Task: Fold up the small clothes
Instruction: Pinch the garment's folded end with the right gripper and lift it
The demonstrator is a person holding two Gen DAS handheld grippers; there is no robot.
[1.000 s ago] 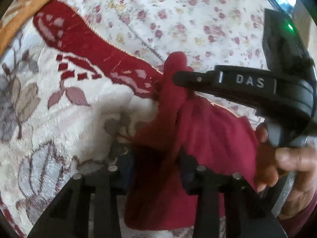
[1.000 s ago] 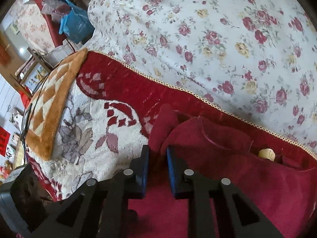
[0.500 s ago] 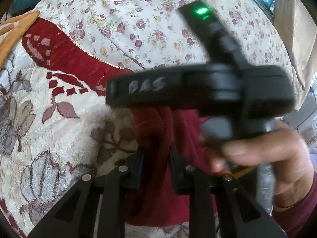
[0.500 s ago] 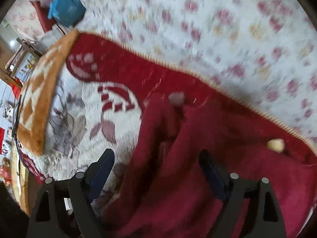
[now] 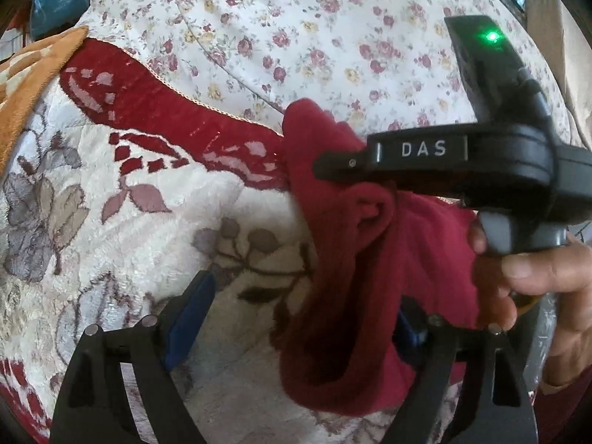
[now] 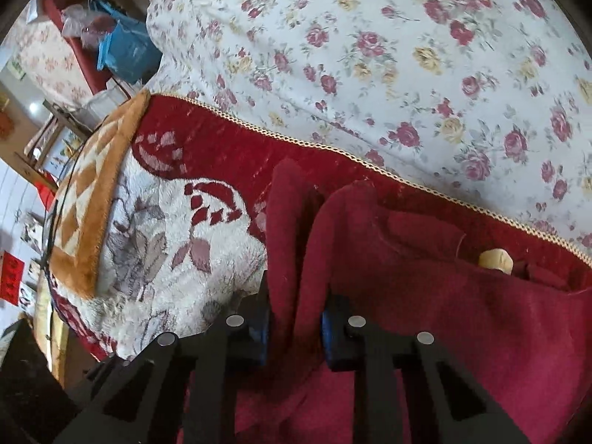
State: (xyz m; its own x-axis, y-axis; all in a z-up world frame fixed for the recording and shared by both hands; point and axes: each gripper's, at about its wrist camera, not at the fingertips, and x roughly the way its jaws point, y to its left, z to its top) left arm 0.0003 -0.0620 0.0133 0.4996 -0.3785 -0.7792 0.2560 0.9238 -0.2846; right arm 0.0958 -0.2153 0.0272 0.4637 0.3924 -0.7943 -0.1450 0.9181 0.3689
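A small dark red fleece garment point(image 5: 355, 281) lies bunched on a plush cream and red floral blanket point(image 5: 122, 222). My left gripper point(image 5: 296, 318) is open, its blue-padded fingers spread wide on either side of the garment's hanging fold. My right gripper point(image 6: 294, 318) is shut on a raised fold of the same red garment point(image 6: 425, 296). In the left wrist view the right gripper's black body marked DAS point(image 5: 462, 162) crosses above the garment, with the person's hand point(image 5: 536, 281) on its handle. A cream button point(image 6: 495, 261) shows on the garment.
A white rose-print sheet point(image 6: 407, 55) covers the bed beyond the blanket's gold-trimmed red border point(image 6: 229, 144). An orange and white checked cushion point(image 6: 92, 199) lies at the blanket's left end. A blue bag point(image 6: 125, 51) and room clutter sit past the bed's far left.
My left gripper was shut on the garment and has opened wide. My right gripper opened half a second ago and has shut again on a fold of the garment.
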